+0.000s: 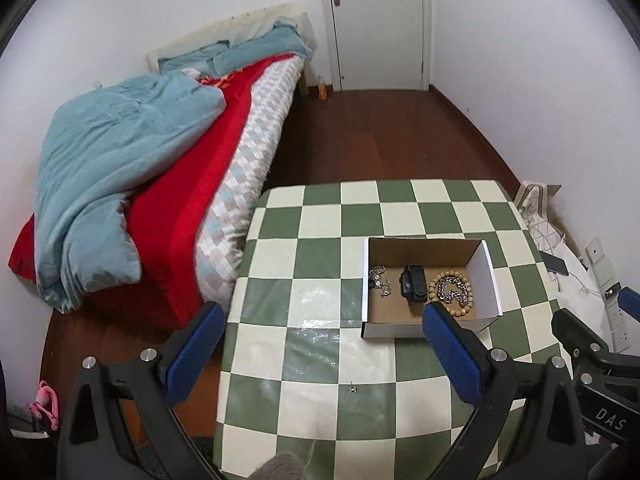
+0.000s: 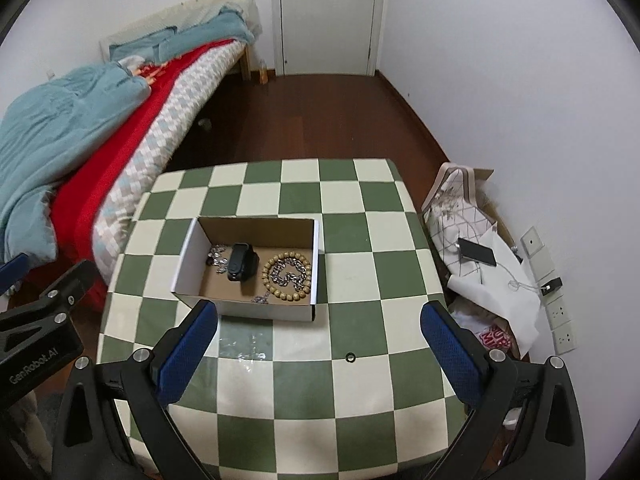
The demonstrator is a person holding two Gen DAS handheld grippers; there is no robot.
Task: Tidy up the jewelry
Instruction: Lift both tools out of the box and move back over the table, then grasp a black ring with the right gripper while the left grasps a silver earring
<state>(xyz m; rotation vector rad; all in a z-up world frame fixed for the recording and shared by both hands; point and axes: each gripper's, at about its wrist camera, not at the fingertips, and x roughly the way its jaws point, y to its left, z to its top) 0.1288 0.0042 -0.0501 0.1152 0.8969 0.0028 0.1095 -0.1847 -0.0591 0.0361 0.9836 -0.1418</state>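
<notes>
A shallow open cardboard box [image 1: 430, 322] with white outer walls and a brown inside stands on the table covered by a green-and-cream checked cloth [image 1: 320, 360]. In it lie, from left to right, a small heap of silver chain jewellery [image 1: 380, 277], a black wristband with a dark oblong body [image 1: 412, 282], and a ring of tan wooden beads [image 1: 451, 294] with a coiled silver link chain [image 1: 450, 291] inside it.

The left gripper [image 1: 322, 354] hangs over the near part of the table with its blue-padded fingers spread wide and nothing between them. The box lies ahead of it and to the right; the right finger's tip overlaps the box's near wall in the view. A tiny metal piece [image 1: 353, 389] lies alone on the cloth between the fingers, near the gripper.

The right gripper [image 2: 318, 352] is likewise spread wide and empty. From its camera the box [image 2: 244, 304] lies ahead and to the left, just beyond the left fingertip. A small dark ring [image 2: 350, 357] lies on the cloth between the fingers, apart from the box.

Left of the table stands a bed with a red sheet and a light blue quilt [image 1: 108, 184]; at the far wall is a white door [image 1: 376, 24].
</notes>
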